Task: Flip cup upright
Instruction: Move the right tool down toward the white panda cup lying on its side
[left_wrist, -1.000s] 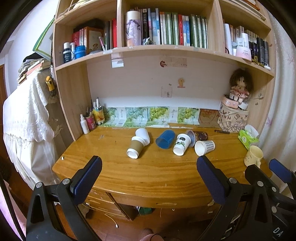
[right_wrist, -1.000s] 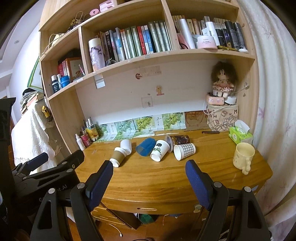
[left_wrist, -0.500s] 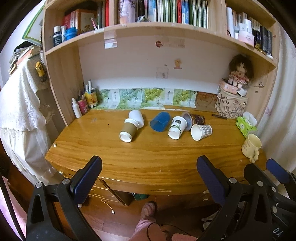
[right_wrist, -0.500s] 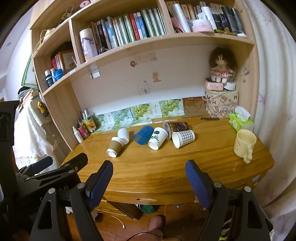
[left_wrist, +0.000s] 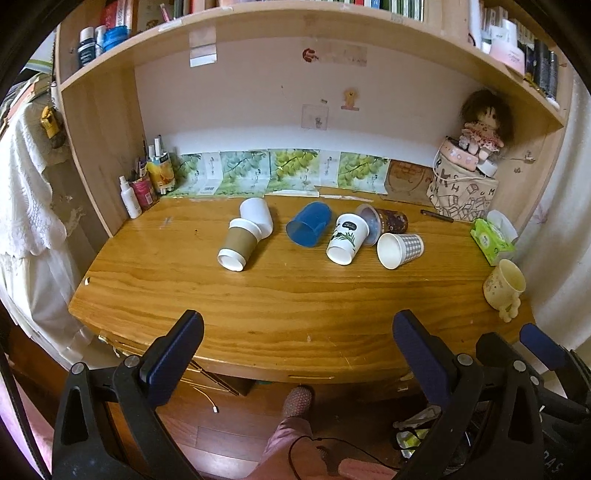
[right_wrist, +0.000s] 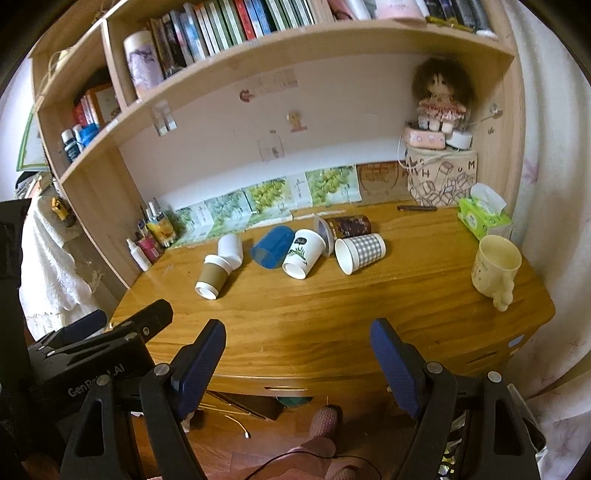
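Several cups lie on their sides on the wooden desk (left_wrist: 295, 317): a brown-sleeved paper cup (left_wrist: 238, 244) (right_wrist: 213, 276), a white cup (left_wrist: 256, 214) (right_wrist: 231, 249), a blue plastic cup (left_wrist: 309, 228) (right_wrist: 273, 247), a white printed cup (left_wrist: 347, 238) (right_wrist: 303, 253), a checked cup (left_wrist: 400, 249) (right_wrist: 360, 252) and a dark cup (left_wrist: 388, 221) (right_wrist: 343, 226). My left gripper (left_wrist: 295, 350) is open and empty at the desk's front edge. My right gripper (right_wrist: 297, 362) is open and empty beside it.
A cream mug (left_wrist: 505, 286) (right_wrist: 495, 267) stands upright at the right edge. A green tissue pack (left_wrist: 493, 240), a printed box with a doll (left_wrist: 461, 192), bottles (left_wrist: 147, 181) at the back left, and book shelves above. White cloth (left_wrist: 26, 206) hangs left.
Both grippers have moved forward and tilted down toward the desk, so the cups look nearer and larger. Nothing on the desk has moved.
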